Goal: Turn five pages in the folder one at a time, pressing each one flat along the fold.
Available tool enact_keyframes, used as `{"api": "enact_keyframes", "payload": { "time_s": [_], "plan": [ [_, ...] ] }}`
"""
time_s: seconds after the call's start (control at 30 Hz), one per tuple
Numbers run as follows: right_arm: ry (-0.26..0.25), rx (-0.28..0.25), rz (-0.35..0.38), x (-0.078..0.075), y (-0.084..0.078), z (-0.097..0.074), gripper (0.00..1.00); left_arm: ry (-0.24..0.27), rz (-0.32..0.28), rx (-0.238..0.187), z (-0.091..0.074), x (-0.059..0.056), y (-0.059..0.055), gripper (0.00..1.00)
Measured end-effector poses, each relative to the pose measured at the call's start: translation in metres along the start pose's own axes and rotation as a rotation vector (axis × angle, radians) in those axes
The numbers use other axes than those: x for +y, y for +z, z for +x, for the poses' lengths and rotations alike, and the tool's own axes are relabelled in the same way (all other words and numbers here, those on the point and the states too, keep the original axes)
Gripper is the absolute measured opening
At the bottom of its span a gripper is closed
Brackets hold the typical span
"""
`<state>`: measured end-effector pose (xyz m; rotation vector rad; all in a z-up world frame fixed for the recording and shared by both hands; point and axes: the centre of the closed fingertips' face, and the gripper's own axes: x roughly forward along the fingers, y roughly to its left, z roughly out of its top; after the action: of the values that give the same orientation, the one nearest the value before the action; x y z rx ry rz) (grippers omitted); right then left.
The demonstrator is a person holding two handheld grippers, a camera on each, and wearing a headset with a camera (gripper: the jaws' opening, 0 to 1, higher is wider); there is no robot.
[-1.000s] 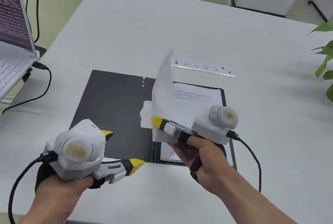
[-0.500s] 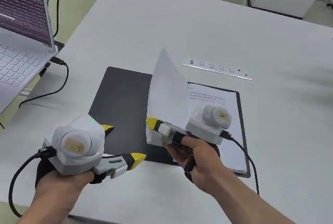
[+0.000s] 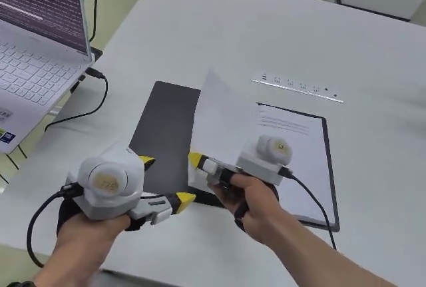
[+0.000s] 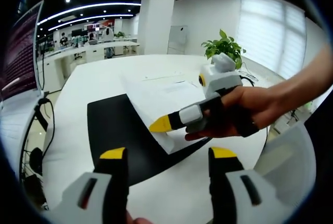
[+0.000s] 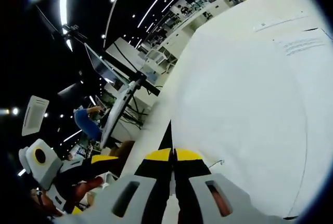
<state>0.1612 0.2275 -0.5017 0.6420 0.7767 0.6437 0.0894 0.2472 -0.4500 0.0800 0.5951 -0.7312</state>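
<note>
white paper is the weak point here. the right hand-held gripper has its jaws closed tight on the near corner of one page. this page stands up, curved, over the middle of the open folder, about half way through its turn. the folder lies flat on the desk, with its bare black cover on the 9 o'clock side and the printed sheets on the 3 o'clock side. the left hand-held gripper is wide open and holds nothing; it hovers at about 7 o'clock of the folder, near its front edge.

i think the main danger is a pull that goes away from the fold. the page is held by one corner only, so it may tear at the binding or get a diagonal crease. it may also slip out of the jaws and fall back to 3 o'clock. i cannot tell if only one sheet is pinched; two together would spoil the count. the left hand-held gripper sits close to where the page will land and could catch it.
</note>
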Motion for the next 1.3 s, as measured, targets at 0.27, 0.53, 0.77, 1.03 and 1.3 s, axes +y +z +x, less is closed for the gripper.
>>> {"api": "enact_keyframes", "payload": {
  "time_s": [0.27,0.53,0.77,1.03,1.3],
  "plan": [
    [-0.037,0.050,0.045,-0.020,-0.014,0.019,0.00,0.009,-0.008,0.008,-0.002,0.002,-0.002,0.61],
    [-0.066,0.074,0.101,-0.039,-0.027,0.031,0.00,0.026,-0.009,0.020,-0.008,0.007,-0.004,0.61],
    [-0.059,0.085,0.099,-0.042,-0.029,0.034,0.00,0.028,-0.009,0.030,-0.008,0.008,-0.005,0.61],
    [-0.001,0.055,0.144,-0.034,-0.028,0.033,0.10,0.015,-0.005,0.041,-0.007,0.006,-0.006,0.61],
    [0.069,0.049,0.116,-0.019,-0.030,0.027,0.27,0.010,-0.020,0.026,-0.010,0.006,-0.001,0.57]
  ]
}}
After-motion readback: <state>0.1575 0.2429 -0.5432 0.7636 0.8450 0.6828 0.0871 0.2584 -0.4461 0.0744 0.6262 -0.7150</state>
